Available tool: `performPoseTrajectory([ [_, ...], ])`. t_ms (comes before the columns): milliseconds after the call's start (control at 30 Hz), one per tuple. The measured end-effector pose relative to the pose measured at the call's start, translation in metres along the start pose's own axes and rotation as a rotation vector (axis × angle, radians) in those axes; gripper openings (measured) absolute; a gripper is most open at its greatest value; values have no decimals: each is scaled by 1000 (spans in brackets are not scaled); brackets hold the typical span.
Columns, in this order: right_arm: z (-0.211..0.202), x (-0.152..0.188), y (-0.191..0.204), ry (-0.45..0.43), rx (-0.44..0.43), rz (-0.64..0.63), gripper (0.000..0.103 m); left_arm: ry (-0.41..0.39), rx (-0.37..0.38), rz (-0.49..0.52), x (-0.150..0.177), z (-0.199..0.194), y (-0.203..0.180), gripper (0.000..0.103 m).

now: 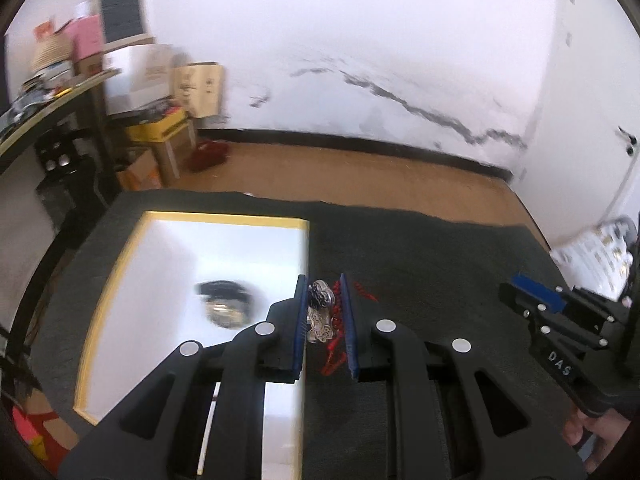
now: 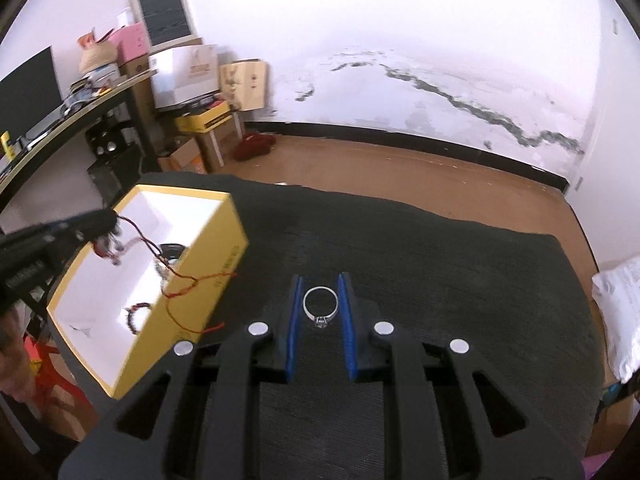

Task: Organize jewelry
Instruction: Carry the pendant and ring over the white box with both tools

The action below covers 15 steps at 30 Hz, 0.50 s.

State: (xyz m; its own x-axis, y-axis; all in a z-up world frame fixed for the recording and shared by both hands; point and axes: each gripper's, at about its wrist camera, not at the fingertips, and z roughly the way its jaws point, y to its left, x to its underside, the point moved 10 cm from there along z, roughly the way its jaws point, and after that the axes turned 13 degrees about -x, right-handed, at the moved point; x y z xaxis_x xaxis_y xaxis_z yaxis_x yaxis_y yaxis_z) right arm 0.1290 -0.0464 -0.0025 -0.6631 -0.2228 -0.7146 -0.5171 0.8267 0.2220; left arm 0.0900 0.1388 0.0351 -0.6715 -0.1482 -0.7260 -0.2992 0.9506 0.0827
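Note:
My left gripper (image 1: 323,284) is shut on a silver pendant (image 1: 320,312) strung on a red cord (image 1: 336,354). It holds it over the right wall of the yellow box (image 1: 224,218). From the right wrist view the left gripper (image 2: 106,226) hangs over the box (image 2: 216,264) with the pendant (image 2: 108,246) dangling and the cord (image 2: 188,280) trailing over the wall. My right gripper (image 2: 320,280) is shut on a silver ring (image 2: 320,304) with a small stone, above the dark mat (image 2: 440,272). A dark round piece (image 1: 226,304) and a beaded bracelet (image 2: 138,312) lie inside the box.
The right gripper (image 1: 536,296) shows at the right in the left wrist view. A white bag (image 2: 620,300) lies at the mat's right edge. A desk (image 2: 60,124) and stacked boxes (image 2: 188,76) stand at the far left by the wall.

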Motion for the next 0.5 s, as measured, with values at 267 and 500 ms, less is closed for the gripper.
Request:
performPoseTrajectory([
  [267,37,-17,82,19,-74,-90,18,-11,-133,-87,5,3,100,16],
  [500,70,-12,133,57,-115,-147,18,112,-201,-160,53,64,161,16],
])
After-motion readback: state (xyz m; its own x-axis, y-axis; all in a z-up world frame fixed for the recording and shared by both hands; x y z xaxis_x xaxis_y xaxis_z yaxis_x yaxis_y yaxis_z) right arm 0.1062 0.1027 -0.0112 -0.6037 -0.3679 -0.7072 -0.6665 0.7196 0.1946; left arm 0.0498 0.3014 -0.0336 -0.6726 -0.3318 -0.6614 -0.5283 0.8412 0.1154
